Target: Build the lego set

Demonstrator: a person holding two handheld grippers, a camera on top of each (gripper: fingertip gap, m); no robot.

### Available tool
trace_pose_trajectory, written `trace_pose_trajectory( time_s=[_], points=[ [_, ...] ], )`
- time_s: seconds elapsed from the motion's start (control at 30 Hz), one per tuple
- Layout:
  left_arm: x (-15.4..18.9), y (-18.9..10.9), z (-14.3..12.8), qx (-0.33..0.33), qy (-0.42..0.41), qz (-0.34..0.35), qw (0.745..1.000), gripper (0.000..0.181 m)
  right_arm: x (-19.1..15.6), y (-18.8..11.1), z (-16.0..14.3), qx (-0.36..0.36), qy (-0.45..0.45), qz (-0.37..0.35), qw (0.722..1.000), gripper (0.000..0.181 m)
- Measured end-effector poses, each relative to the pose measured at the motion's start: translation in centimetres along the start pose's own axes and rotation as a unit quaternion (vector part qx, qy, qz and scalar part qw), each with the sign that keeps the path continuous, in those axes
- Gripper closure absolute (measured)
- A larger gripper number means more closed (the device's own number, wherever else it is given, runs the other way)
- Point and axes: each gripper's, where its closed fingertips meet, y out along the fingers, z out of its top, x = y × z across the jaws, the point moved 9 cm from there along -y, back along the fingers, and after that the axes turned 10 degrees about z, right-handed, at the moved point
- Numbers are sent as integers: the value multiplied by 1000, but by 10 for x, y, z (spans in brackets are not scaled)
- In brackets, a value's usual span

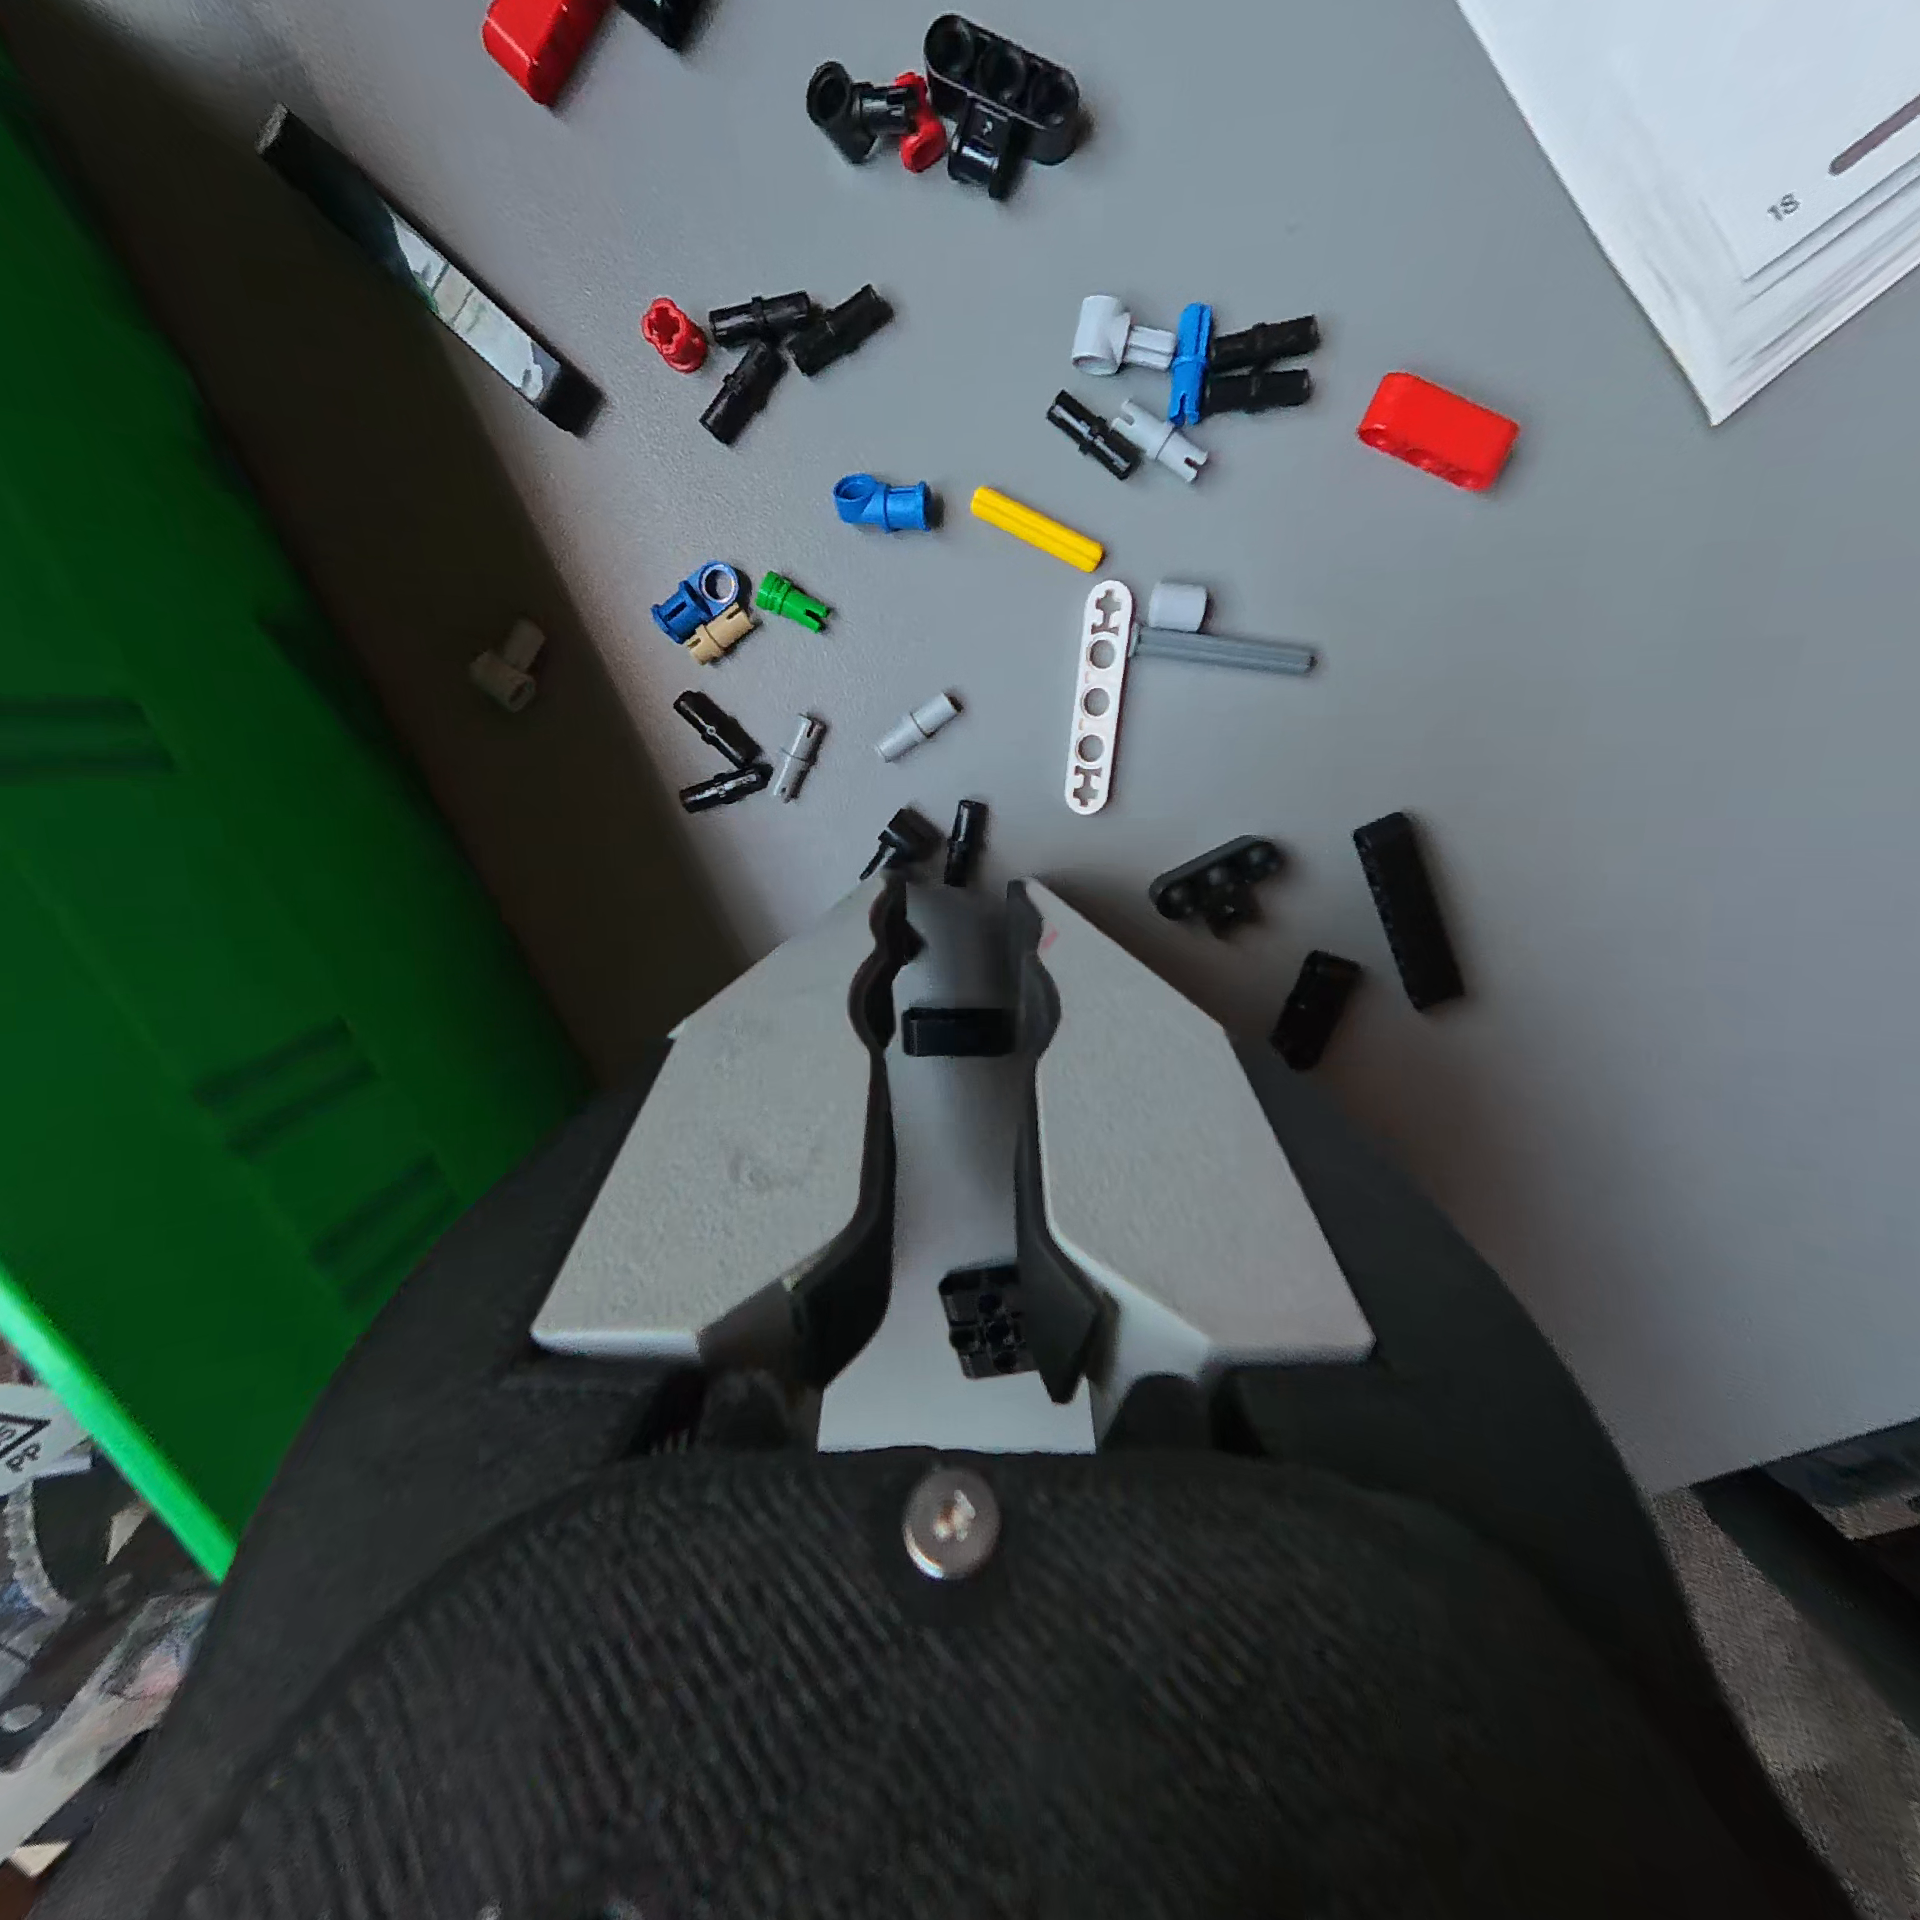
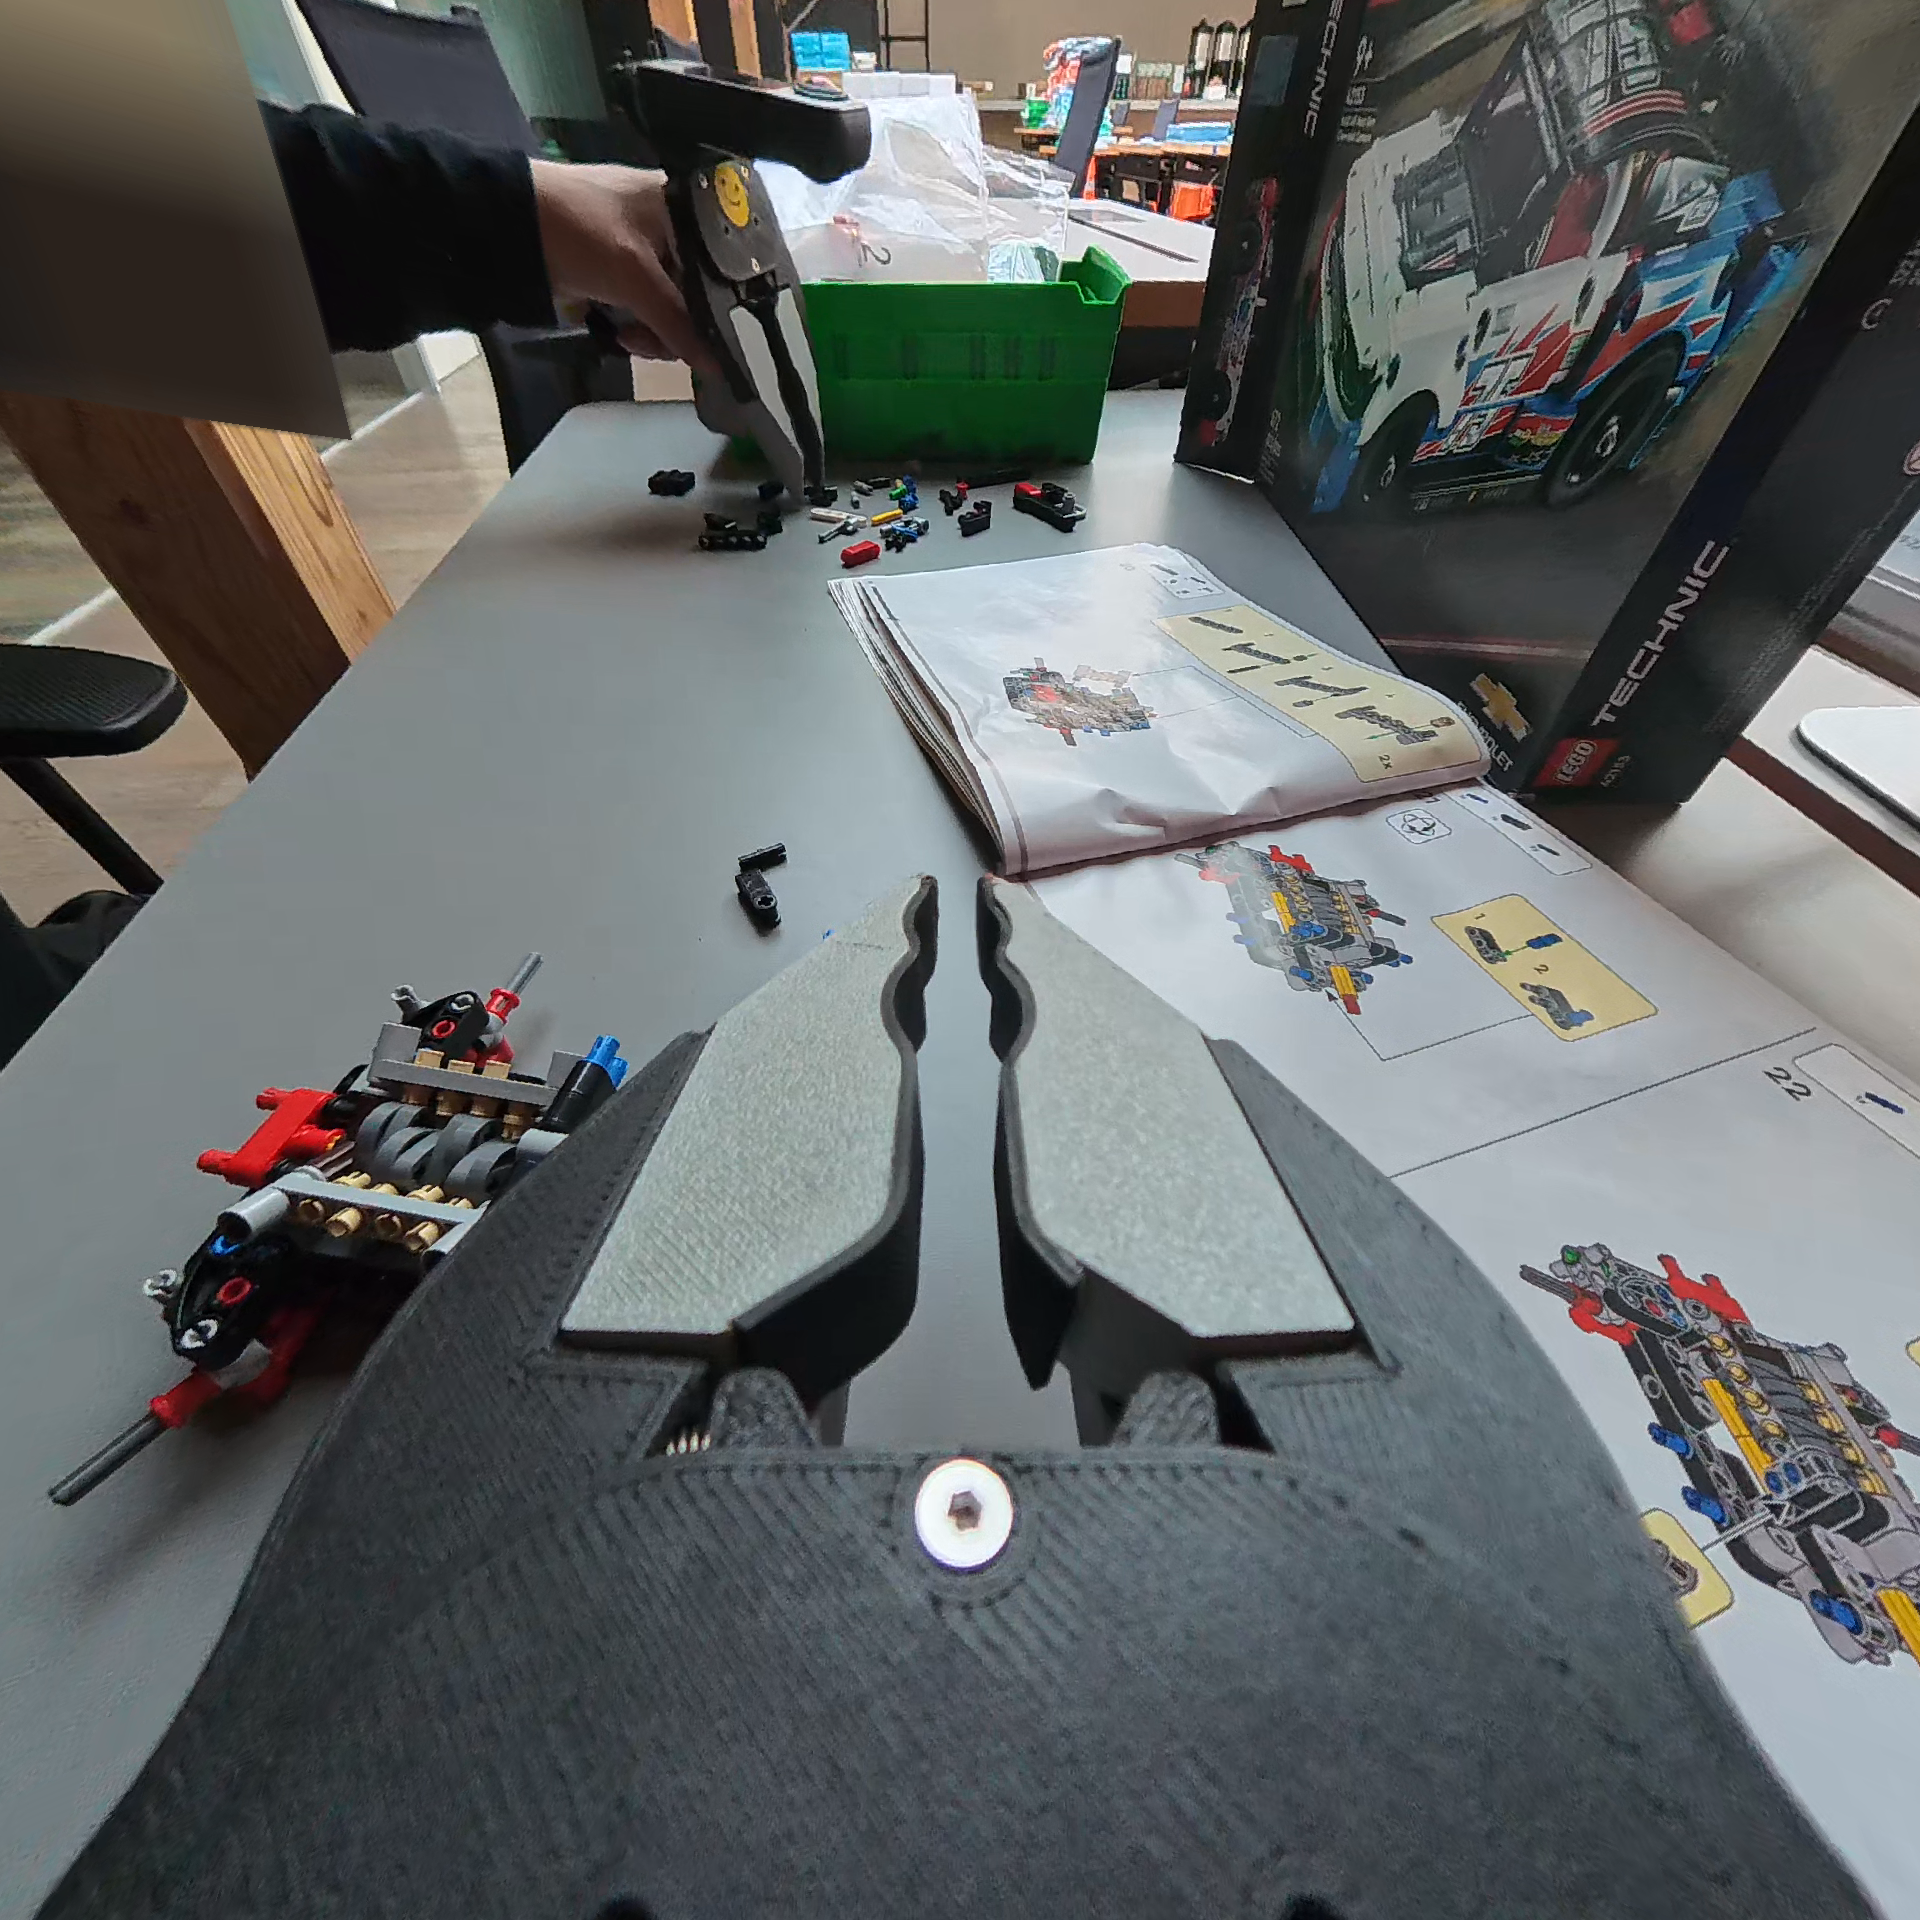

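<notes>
In the left wrist view my left gripper points down at loose Lego parts on the grey table. Its jaws stand a little apart. Two black pins lie just past the tips. A small black piece shows in the gap; I cannot tell if the fingers touch it. The left gripper also shows far off in the right wrist view. My right gripper hovers low over the table, almost closed with a thin slit, and holds nothing. The part-built model lies to its left.
A green bin stands left of the parts. A white thin beam, yellow axle and red beam lie ahead. Two black pieces lie before the right tips. The open booklet and set box are on the right.
</notes>
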Motion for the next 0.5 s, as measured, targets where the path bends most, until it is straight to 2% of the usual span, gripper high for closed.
trace_pose_trajectory(
  time_s=[0.33,0.5],
  points=[
    [-6,1,2,15,1,-22,1000,168,0,0,0,2,3,2,1000,179],
    [1,3,0,23,-3,-44,999,180,1,0,0,1,5,2,1000,179]
  ],
)
